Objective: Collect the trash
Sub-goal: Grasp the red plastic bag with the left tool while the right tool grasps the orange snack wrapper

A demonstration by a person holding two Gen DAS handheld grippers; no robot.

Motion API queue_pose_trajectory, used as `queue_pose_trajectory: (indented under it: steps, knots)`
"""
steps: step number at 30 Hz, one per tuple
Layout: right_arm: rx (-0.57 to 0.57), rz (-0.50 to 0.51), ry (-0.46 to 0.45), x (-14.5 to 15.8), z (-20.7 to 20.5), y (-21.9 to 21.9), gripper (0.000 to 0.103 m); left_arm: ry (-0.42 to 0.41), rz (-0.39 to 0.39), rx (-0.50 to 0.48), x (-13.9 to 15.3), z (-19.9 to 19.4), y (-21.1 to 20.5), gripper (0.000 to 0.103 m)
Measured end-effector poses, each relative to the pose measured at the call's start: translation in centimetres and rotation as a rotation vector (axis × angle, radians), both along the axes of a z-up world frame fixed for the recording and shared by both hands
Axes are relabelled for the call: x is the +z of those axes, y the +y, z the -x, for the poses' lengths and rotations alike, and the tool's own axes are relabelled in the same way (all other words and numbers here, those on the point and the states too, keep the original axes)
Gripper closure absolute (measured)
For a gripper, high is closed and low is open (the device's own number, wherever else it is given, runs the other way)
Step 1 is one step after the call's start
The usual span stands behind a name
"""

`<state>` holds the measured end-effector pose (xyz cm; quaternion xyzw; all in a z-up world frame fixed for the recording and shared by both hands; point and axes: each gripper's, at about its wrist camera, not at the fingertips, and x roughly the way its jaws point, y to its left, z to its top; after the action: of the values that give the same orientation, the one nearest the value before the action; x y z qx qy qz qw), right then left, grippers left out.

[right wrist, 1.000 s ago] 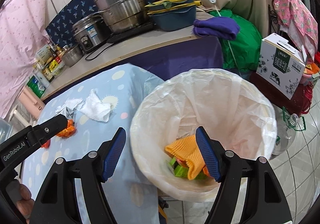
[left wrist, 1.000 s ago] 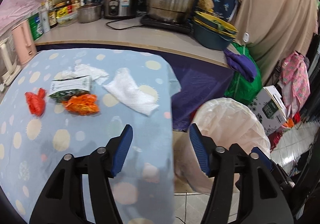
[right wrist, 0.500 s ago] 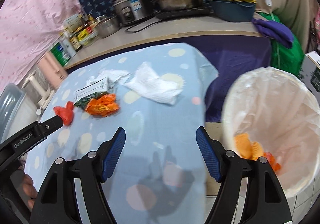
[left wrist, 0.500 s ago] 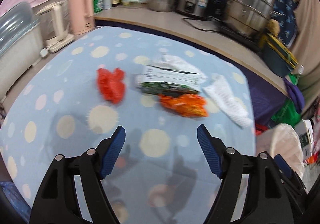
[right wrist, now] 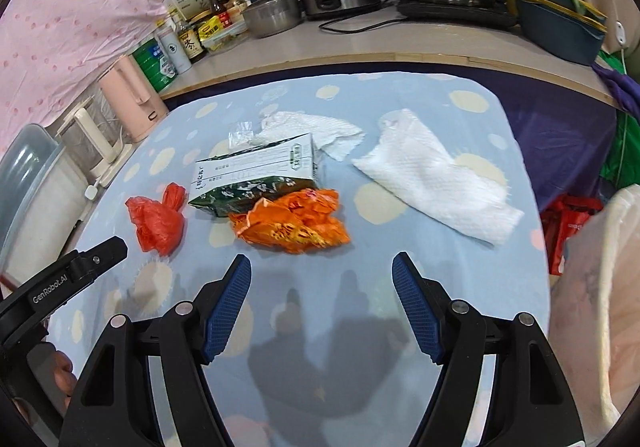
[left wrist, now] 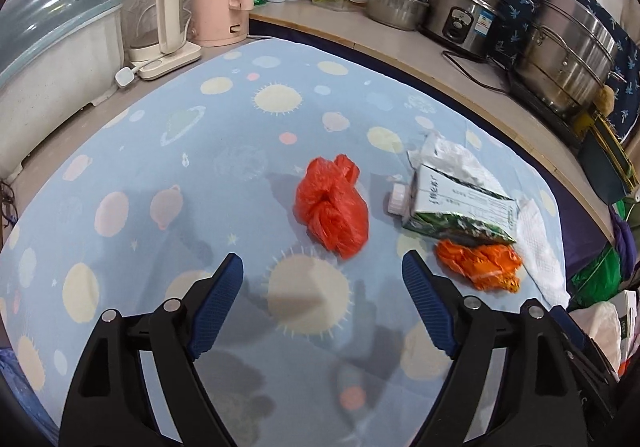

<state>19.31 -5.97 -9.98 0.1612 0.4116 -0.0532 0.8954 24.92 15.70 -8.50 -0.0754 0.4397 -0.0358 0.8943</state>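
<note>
The left gripper [left wrist: 322, 267] has its jaws opening wider with nothing between them, and the crumpled red bag [left wrist: 332, 207] lies just beyond their tips. The right gripper [right wrist: 322, 267] holds its jaws apart and empty too, with the orange wrapper [right wrist: 294, 225] just past them. A second ago both hung over the lined bin [right wrist: 600, 287] at the right, where orange and green scraps already lay; now both have swung back over the bench [left wrist: 180, 167] with its spotted blue cloth. I judge that one round of dropping is done and the next pick-up is starting, red bag for the left, orange wrapper for the right.

Beyond the wrapper and touching it lies the green and white carton [right wrist: 256, 177], a crumpled tissue [right wrist: 316, 127] behind it, and a flat paper towel [right wrist: 436, 175] to the right, nearer the bin. So five pieces remain to collect. Far off, kettles, bottles and pots line the back counter.
</note>
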Motion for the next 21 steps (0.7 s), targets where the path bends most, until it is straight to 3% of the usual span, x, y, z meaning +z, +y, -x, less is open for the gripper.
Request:
queue_pose_trajectory:
  steps: [18,21]
  knots:
    - [0.038,0.014,0.026,-2.4,-5.7,0.7,0.025,0.047,0.008,-0.016,-3.7,-6.1,-0.9,0.024]
    - [0.052,0.014,0.043,-2.9,-6.1,0.8,0.028,0.053,0.006,-0.032,-4.0,-6.3,-1.3,0.035]
